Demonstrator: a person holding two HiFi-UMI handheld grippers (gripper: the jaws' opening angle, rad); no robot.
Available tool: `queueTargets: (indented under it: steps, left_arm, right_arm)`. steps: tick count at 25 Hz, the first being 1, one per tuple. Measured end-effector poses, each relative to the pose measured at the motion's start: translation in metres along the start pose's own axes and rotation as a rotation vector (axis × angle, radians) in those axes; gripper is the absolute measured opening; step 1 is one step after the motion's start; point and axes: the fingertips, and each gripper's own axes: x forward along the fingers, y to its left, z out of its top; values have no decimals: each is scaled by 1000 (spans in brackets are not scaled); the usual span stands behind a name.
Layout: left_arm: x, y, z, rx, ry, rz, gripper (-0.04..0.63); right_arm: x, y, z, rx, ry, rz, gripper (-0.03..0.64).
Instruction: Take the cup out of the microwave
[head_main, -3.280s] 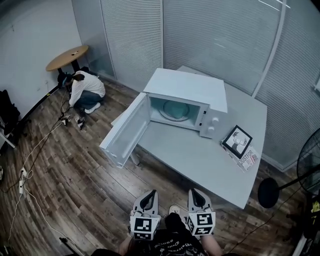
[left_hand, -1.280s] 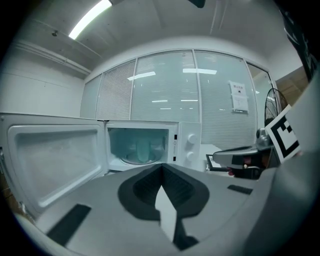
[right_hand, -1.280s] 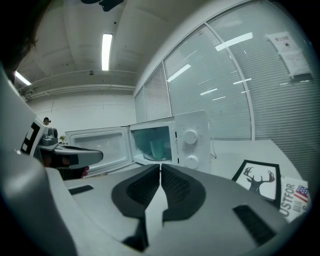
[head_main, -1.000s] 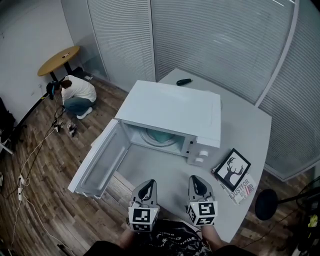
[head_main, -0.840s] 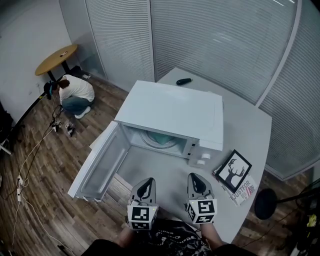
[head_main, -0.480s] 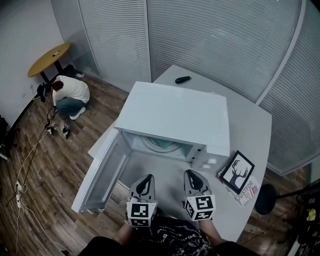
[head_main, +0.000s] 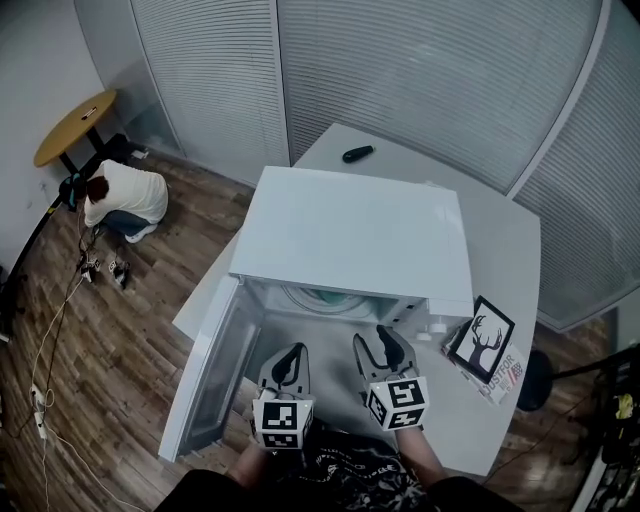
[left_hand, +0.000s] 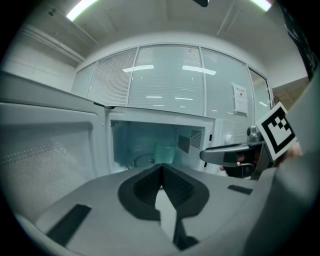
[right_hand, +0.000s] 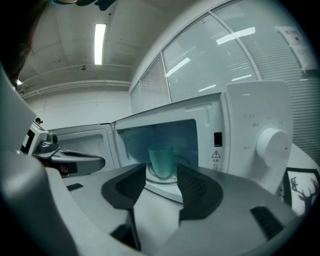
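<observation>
A white microwave (head_main: 355, 235) stands on the grey table with its door (head_main: 212, 378) swung open to the left. Inside it a translucent teal cup (right_hand: 161, 161) stands upright on the glass turntable, and the left gripper view shows the cup (left_hand: 165, 152) too. From the head view the microwave's top hides most of the cup. My left gripper (head_main: 290, 364) hovers in front of the opening, its jaws shut and empty. My right gripper (head_main: 378, 345) is beside it, aimed at the cup. Its jaws are opening with nothing between them, short of the cavity.
A framed deer picture (head_main: 482, 340) and a booklet (head_main: 507, 374) lie right of the microwave. A black remote (head_main: 357, 154) rests at the grey table's (head_main: 500, 250) far end. A person (head_main: 120, 195) crouches on the wooden floor by a round table (head_main: 75, 125).
Both grippers have moved forward to the microwave's opening. The right gripper's jaws, shut before, now stand apart. The head view has come closer over the microwave.
</observation>
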Motion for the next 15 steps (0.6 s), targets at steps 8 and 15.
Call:
queueTargets:
  steps: [8,15]
  left_arm:
    - [14,15,5,9,11,-36,4]
    - [22,12,7,38,14,-60,5]
  right_arm:
    - [30,9,10,21,-20,-1,275]
    - [55,10,0,19,9,1,316]
